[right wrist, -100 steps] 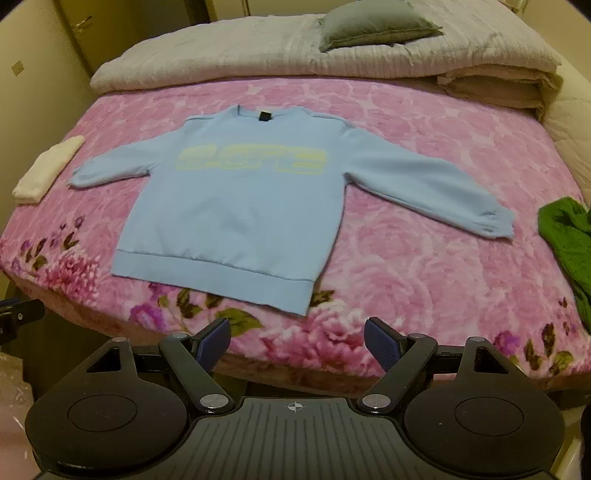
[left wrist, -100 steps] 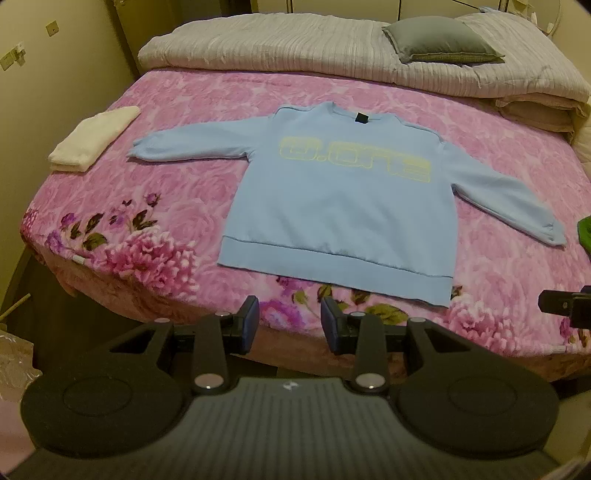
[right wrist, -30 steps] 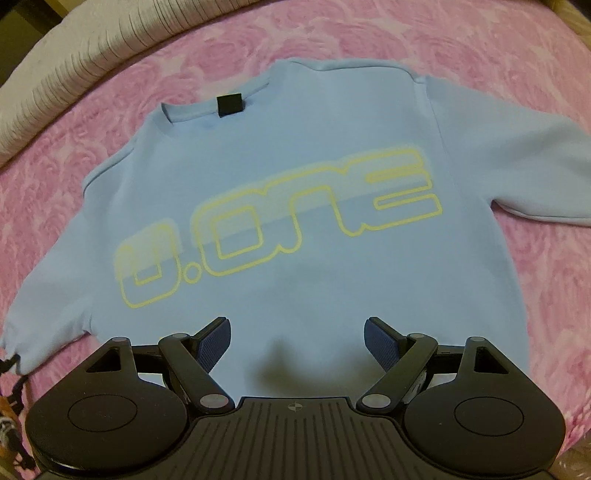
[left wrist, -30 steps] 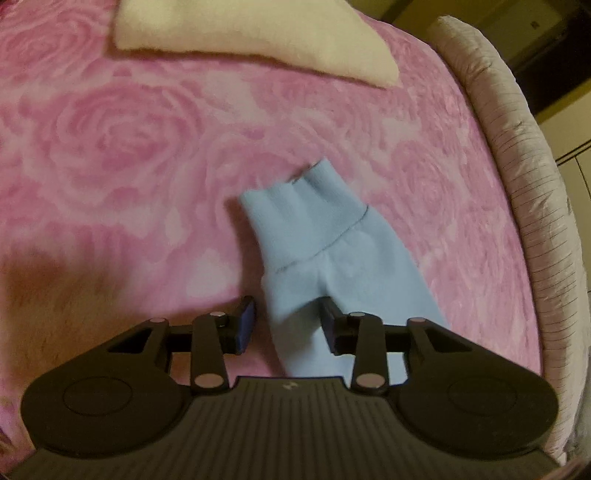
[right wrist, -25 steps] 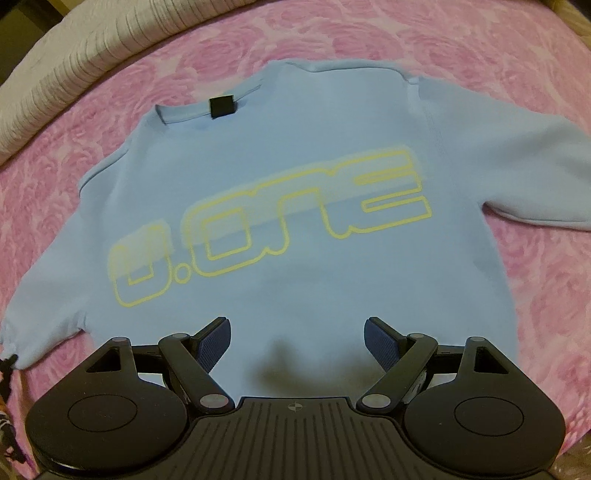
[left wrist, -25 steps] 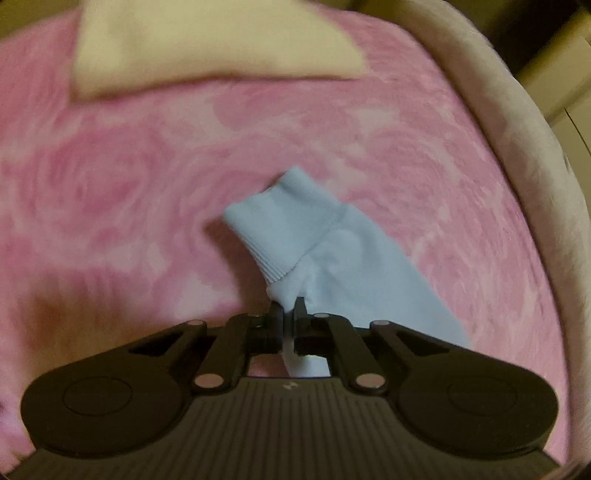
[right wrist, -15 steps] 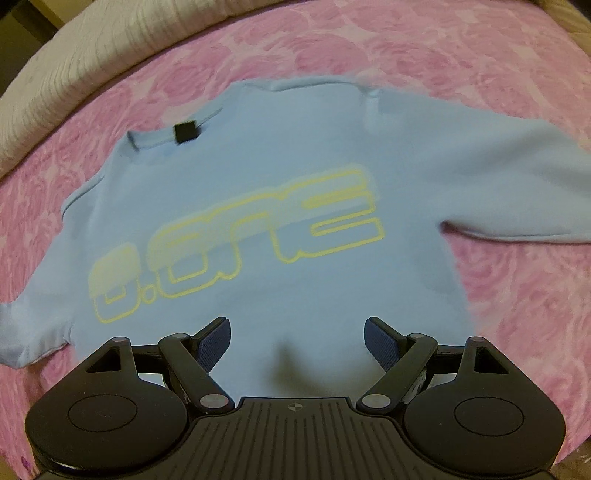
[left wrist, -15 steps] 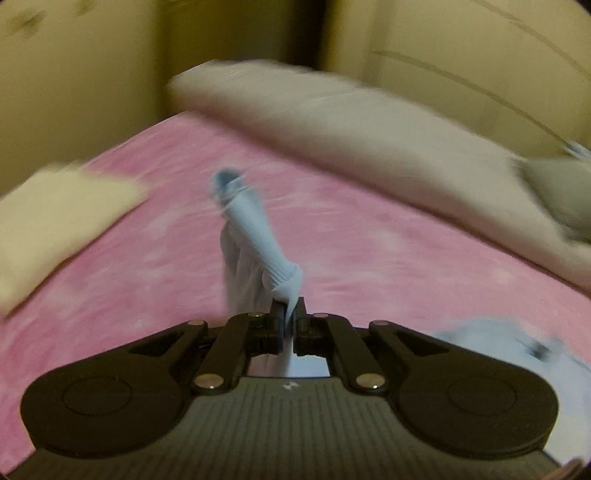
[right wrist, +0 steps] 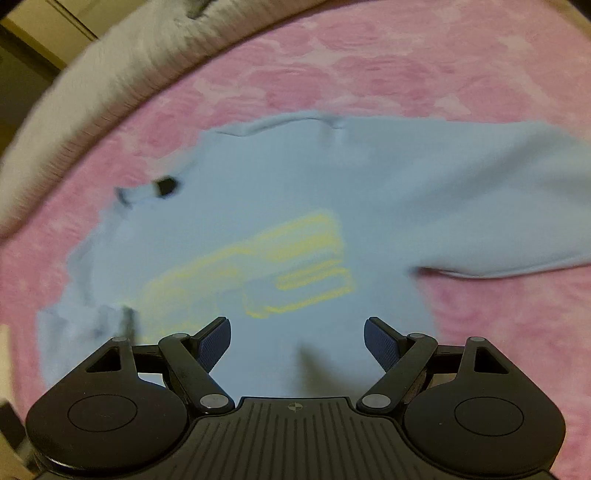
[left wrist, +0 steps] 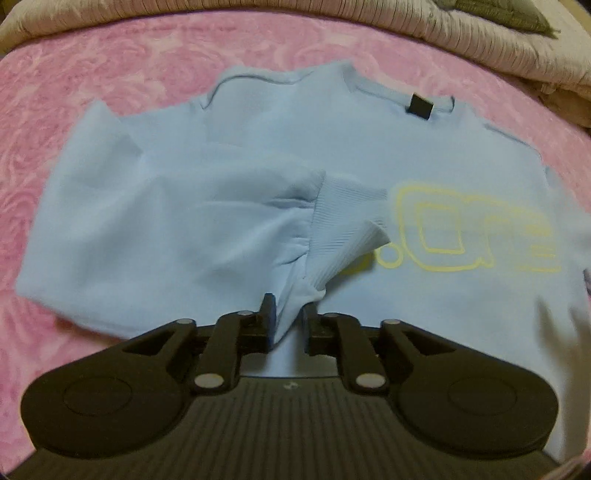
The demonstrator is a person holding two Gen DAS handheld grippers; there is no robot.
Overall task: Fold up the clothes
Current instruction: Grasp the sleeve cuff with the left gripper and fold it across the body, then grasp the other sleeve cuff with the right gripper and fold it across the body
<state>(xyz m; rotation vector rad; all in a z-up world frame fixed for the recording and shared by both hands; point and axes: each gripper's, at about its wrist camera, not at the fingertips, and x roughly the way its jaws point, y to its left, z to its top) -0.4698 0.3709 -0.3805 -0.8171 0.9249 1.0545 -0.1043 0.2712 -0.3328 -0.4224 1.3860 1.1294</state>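
Observation:
A light blue sweatshirt (left wrist: 406, 140) with yellow lettering (left wrist: 472, 236) lies flat on the pink bedspread (left wrist: 110, 66). Its left sleeve is folded across the chest, and the ribbed cuff (left wrist: 343, 221) rests beside the lettering. My left gripper (left wrist: 288, 315) points down over that sleeve. Its jaws are opening, with a bunch of sleeve cloth still between them. My right gripper (right wrist: 297, 339) hovers open over the lower chest of the sweatshirt (right wrist: 295, 184) with nothing between its fingers. The other sleeve (right wrist: 498, 206) stretches out to the right.
A rolled beige quilt (left wrist: 406, 22) with a grey pillow (left wrist: 509, 14) on it runs along the head of the bed. In the right wrist view the quilt (right wrist: 92, 81) is at the upper left. Pink bedspread (right wrist: 480, 74) surrounds the garment.
My left gripper closed on the sleeve near the cuff, carried it to the right over the chest, and its jaws have parted again. The right gripper drifted right over the sweatshirt, staying open.

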